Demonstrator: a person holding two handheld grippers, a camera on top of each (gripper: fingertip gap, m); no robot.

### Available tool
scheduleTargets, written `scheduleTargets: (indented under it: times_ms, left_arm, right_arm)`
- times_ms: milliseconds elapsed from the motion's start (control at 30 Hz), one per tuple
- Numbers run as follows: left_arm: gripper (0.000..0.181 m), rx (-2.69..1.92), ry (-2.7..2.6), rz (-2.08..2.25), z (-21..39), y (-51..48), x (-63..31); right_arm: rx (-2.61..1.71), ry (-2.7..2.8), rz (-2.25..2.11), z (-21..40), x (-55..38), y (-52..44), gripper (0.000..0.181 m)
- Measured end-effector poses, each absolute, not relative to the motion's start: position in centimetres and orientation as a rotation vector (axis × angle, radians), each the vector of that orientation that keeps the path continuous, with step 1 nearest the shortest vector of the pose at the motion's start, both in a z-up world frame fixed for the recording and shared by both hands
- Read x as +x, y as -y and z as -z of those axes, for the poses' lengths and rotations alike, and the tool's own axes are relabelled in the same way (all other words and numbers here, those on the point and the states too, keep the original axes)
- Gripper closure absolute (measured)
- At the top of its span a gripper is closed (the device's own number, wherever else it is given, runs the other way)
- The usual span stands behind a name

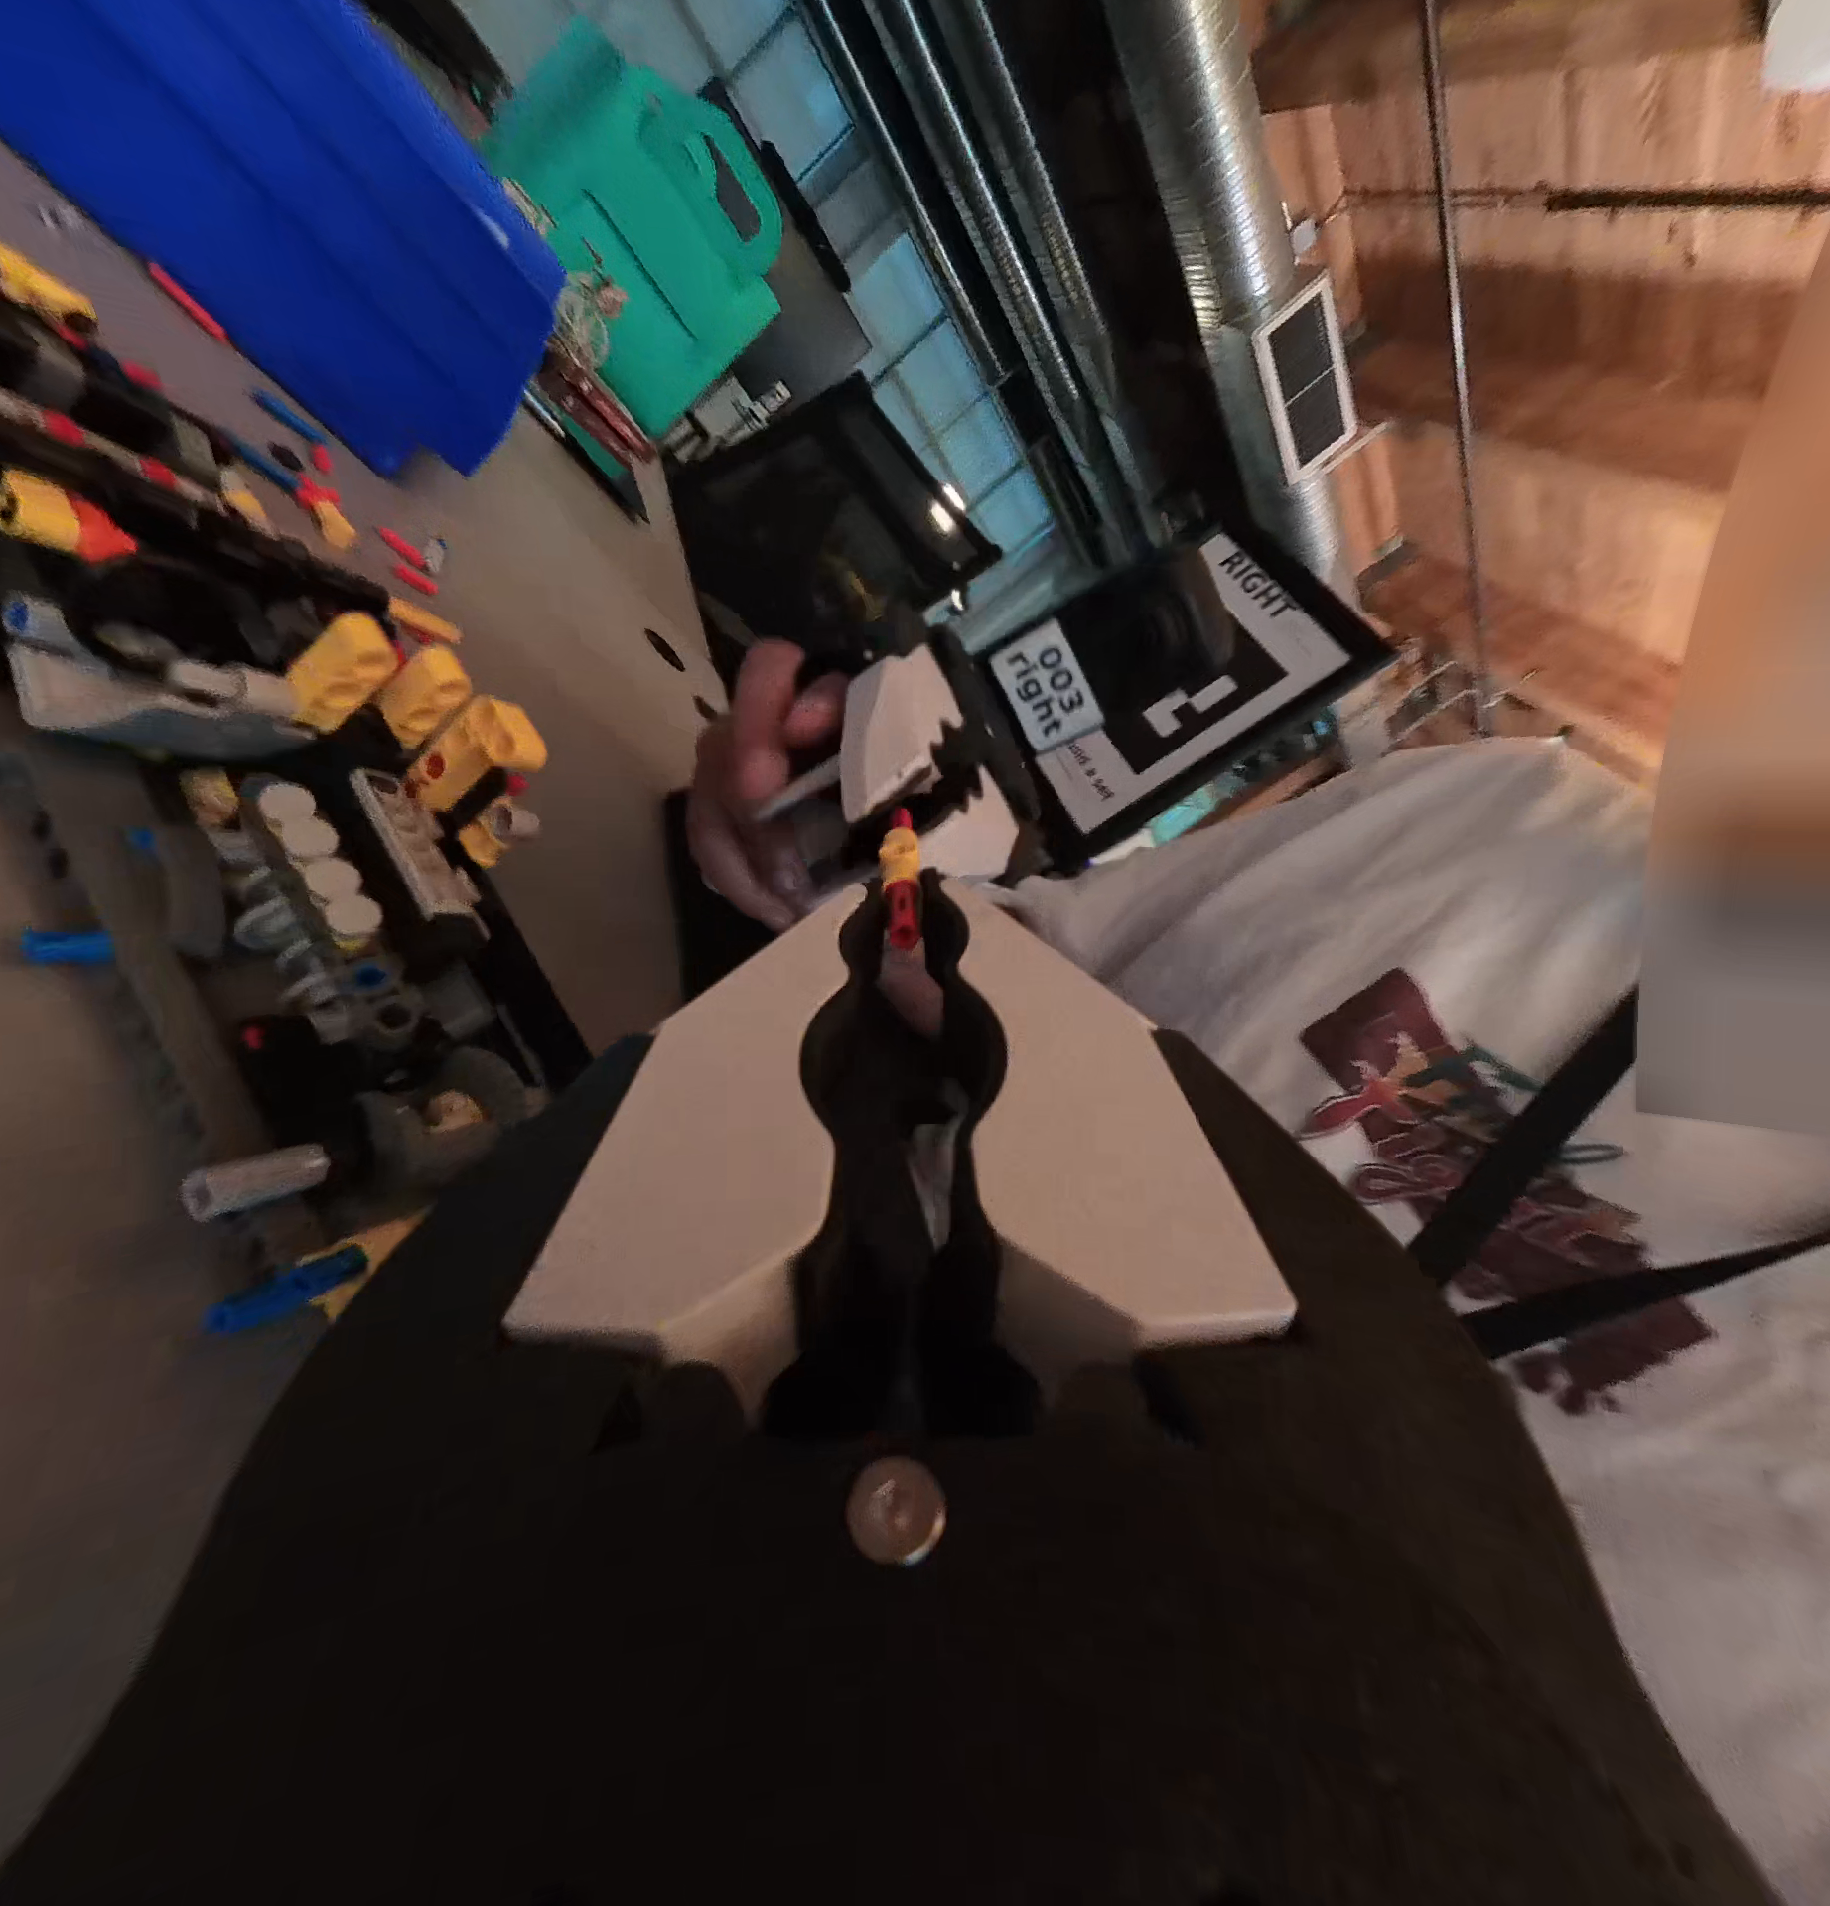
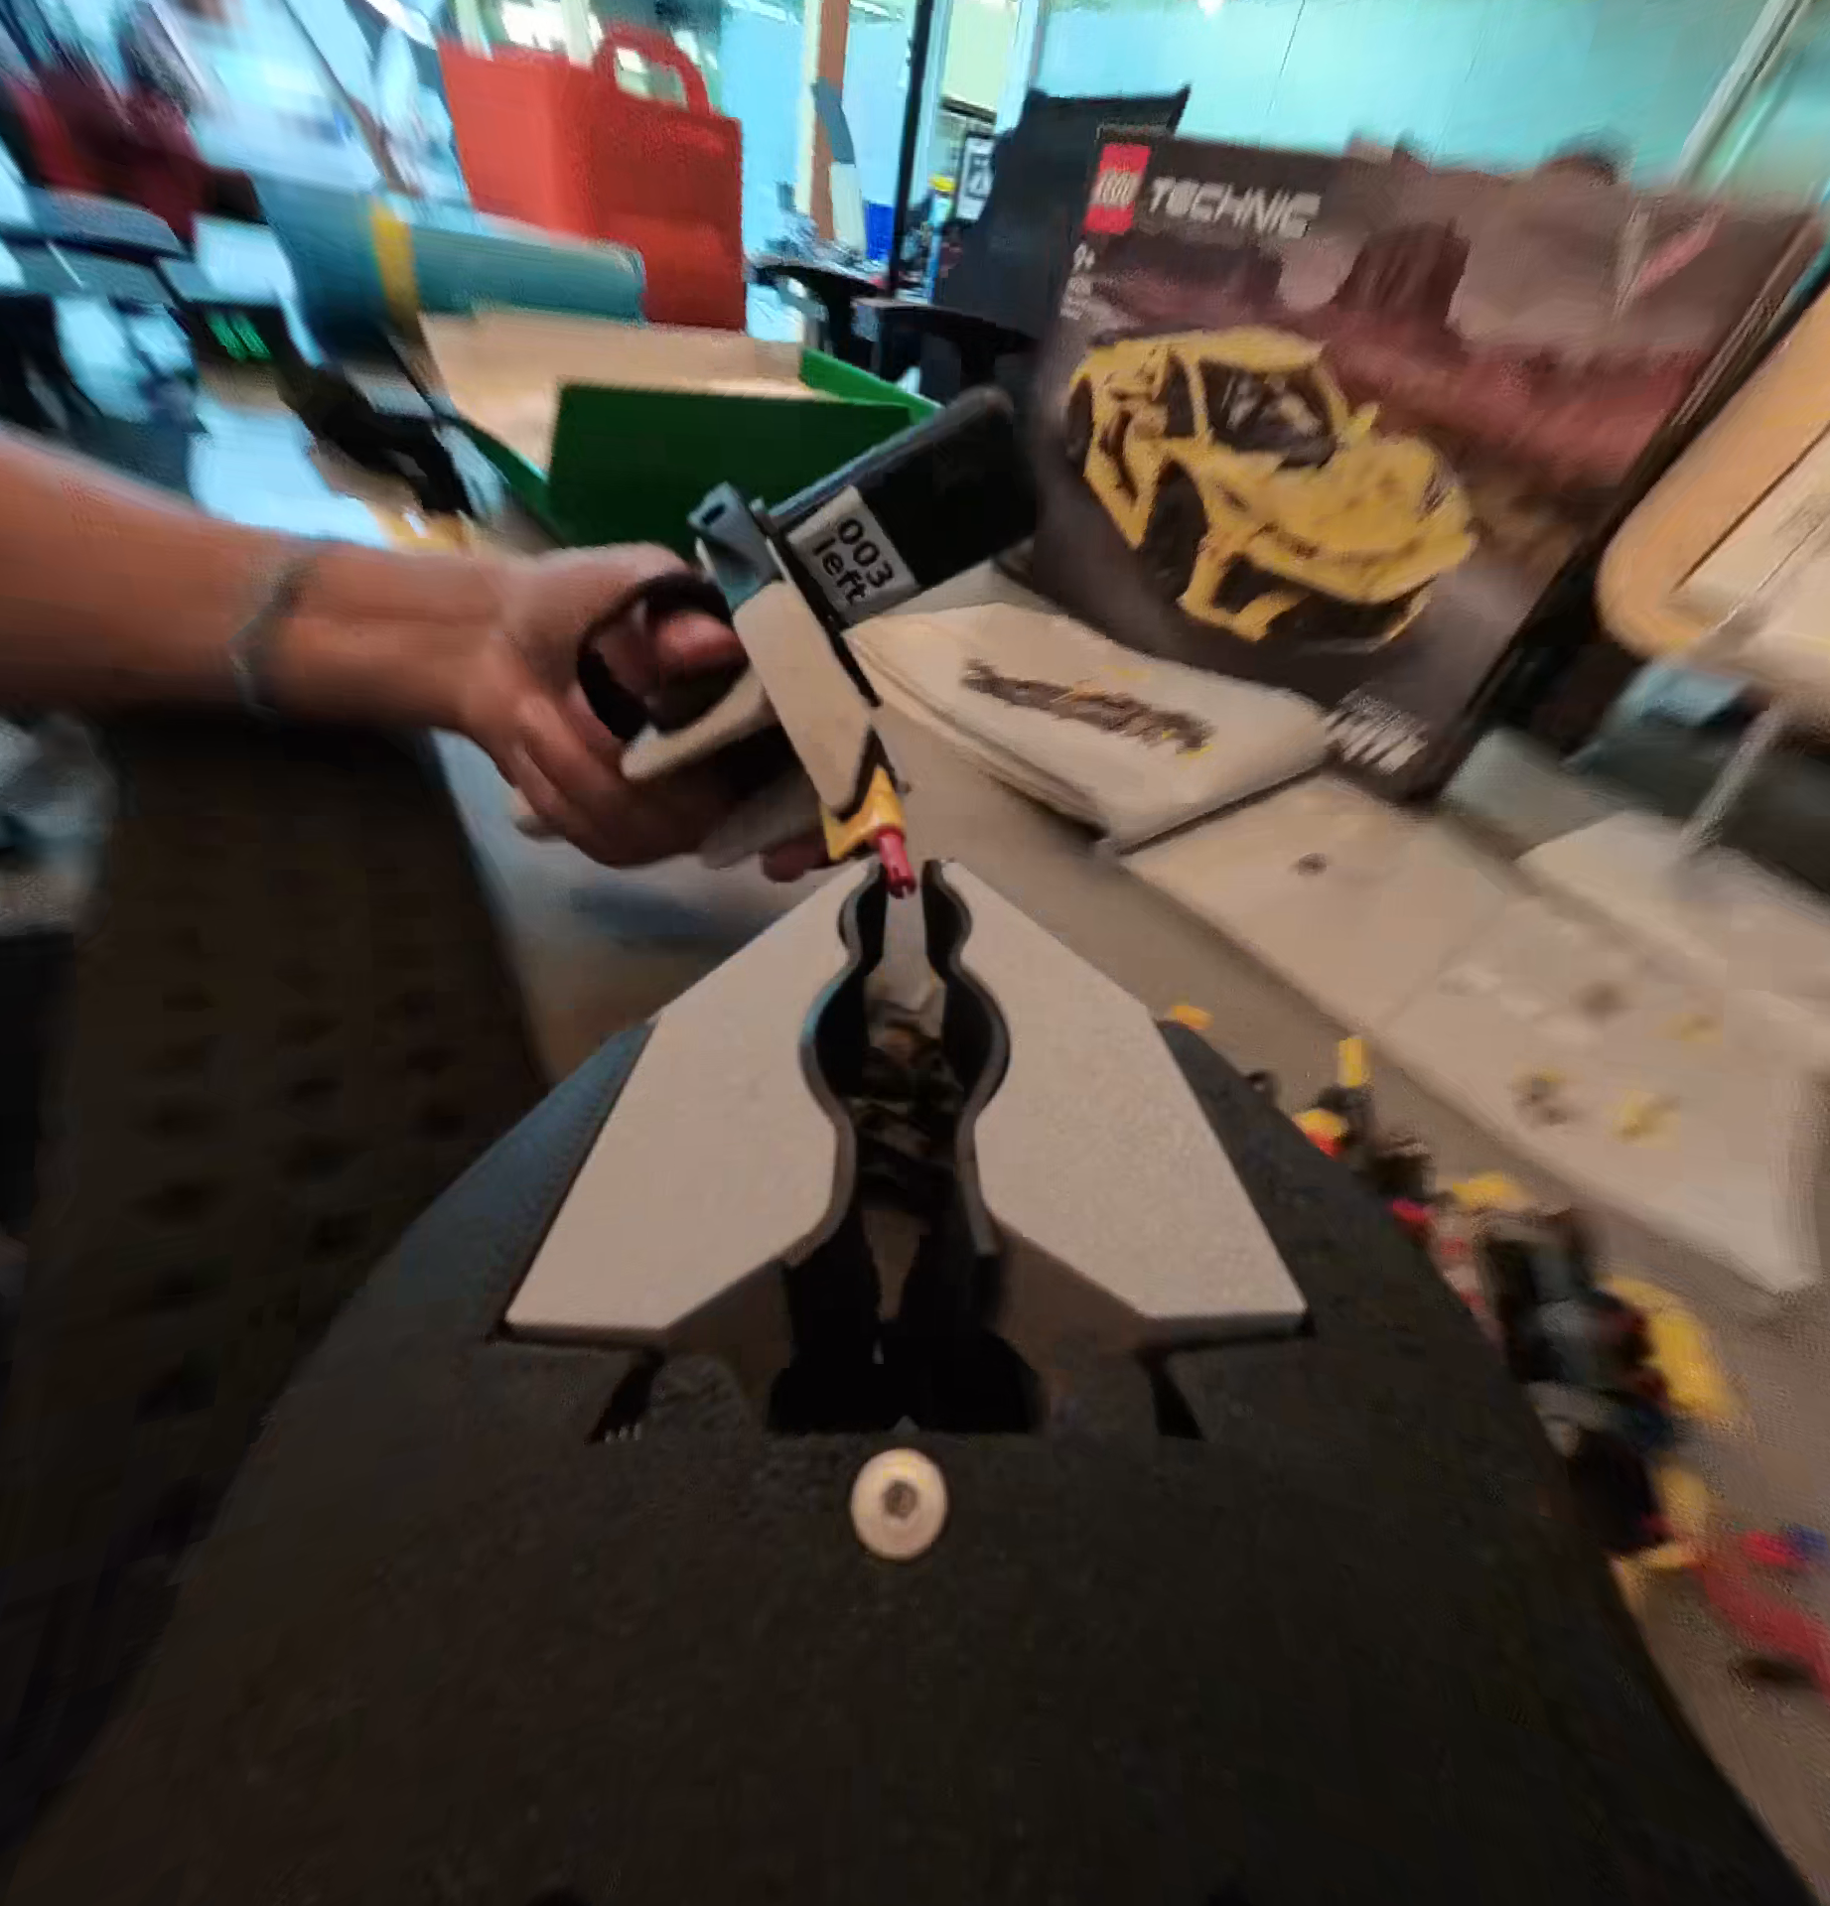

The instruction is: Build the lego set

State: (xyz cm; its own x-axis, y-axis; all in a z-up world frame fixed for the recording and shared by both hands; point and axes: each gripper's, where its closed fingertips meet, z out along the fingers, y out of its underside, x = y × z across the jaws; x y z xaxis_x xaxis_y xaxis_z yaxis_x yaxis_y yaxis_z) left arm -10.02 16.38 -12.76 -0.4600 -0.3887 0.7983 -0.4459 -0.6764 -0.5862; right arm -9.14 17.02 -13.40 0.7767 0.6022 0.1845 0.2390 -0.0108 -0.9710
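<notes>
Your left hand-held gripper (image 1: 900, 908) pinches small red-and-yellow lego piece (image 1: 898, 895) at centre frame; your right hand-held gripper (image 2: 902, 877), jaws slightly parted, brackets piece's red tip, grip unclear.

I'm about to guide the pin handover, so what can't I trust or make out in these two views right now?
- Left wrist view: how deep the red and yellow pin piece sits in the left tool; the fingertips cover its base.
- Right wrist view: whether the right tool touches that piece; motion blur.
- Right wrist view: the loose lego parts; too blurred to identify.
- Left wrist view: the partly built car; cut off by the left edge.
</notes>
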Motion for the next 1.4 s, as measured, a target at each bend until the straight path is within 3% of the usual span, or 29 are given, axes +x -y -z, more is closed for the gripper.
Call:
scheduleTargets:
  times_ms: [133,433,567,733,900,1400]
  left_arm:
    - [0.175,1.576,1.178,-2.250,13.5,-16.4,-10.7]
    - [0.173,1.615,1.230,-2.292,13.5,-16.8,-10.2]
    - [0.153,2.040,1.706,-2.332,14.1,-19.9,-8.6]
    - [0.151,2.369,2.337,-2.058,15.2,-20.9,-8.4]
    - [0.150,2.463,2.558,-1.934,14.8,-20.6,-8.2]
    - [0.155,2.544,2.371,-1.912,15.8,-21.1,-7.9]
  right_arm:
    - [-1.520,0.832,-0.110,13.9,-9.7,-17.2,0.176]
    - [-1.577,0.820,-0.250,14.2,-9.9,-17.4,0.178]
    - [-1.640,0.673,-0.170,14.1,-7.5,-18.8,0.178]
    - [-1.760,0.370,-0.279,14.0,-6.7,-20.2,0.178]
    - [-1.764,0.414,-0.158,14.4,-7.7,-20.7,0.178]
    - [-1.798,0.493,0.042,15.7,-7.6,-21.0,0.178]
